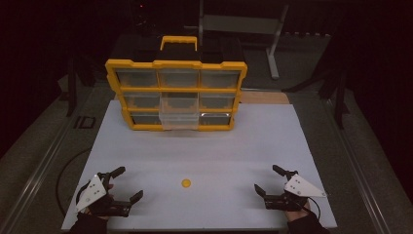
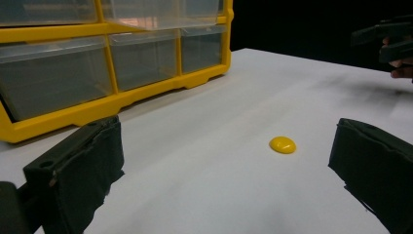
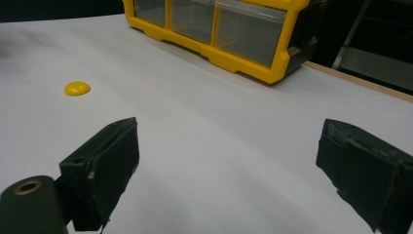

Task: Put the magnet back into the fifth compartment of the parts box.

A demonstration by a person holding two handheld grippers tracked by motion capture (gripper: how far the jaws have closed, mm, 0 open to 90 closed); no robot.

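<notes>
Though dim, drawer cabinet point(image 1: 176, 95) contents unclear.

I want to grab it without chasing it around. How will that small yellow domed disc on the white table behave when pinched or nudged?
The small yellow domed disc lies flat and low, so it probably slides rather than rolls. Its smooth rounded top looks glossy, so fingers may slip off. It looks small and probably light.

Table point(image 1: 253, 146) front free; organizer point(image 1: 176, 95) blocks rear.
</notes>
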